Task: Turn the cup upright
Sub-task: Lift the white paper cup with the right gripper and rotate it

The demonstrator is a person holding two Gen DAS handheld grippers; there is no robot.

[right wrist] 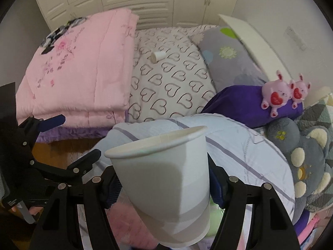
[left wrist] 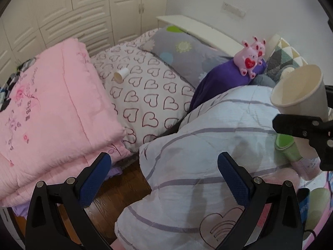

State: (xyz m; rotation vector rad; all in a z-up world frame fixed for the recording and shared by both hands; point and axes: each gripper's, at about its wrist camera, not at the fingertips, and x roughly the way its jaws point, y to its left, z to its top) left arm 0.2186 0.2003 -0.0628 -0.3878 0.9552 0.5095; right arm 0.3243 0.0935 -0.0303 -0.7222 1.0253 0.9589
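My right gripper (right wrist: 164, 185) is shut on a white paper cup (right wrist: 166, 179). The cup is held in the air, mouth up and tilted to the left, above the striped white quilt (right wrist: 239, 141). The cup also shows in the left wrist view (left wrist: 299, 91), at the far right, clamped by the right gripper (left wrist: 301, 129). My left gripper (left wrist: 164, 173) is open and empty, low over the quilt's edge and the wooden floor (left wrist: 120, 189). It shows at the left of the right wrist view (right wrist: 68, 137). A second small white cup (left wrist: 121, 74) lies on its side on the heart-print pillow (left wrist: 149, 95).
A folded pink quilt (left wrist: 52, 112) fills the left. A grey flowered pillow (left wrist: 187, 56), a purple cushion (left wrist: 220, 77) with pink bunny toys (left wrist: 251, 56) and a grey plush (right wrist: 306, 162) lie at the right. A green cup (left wrist: 286, 145) sits below the held cup. White wardrobes (left wrist: 83, 10) stand behind.
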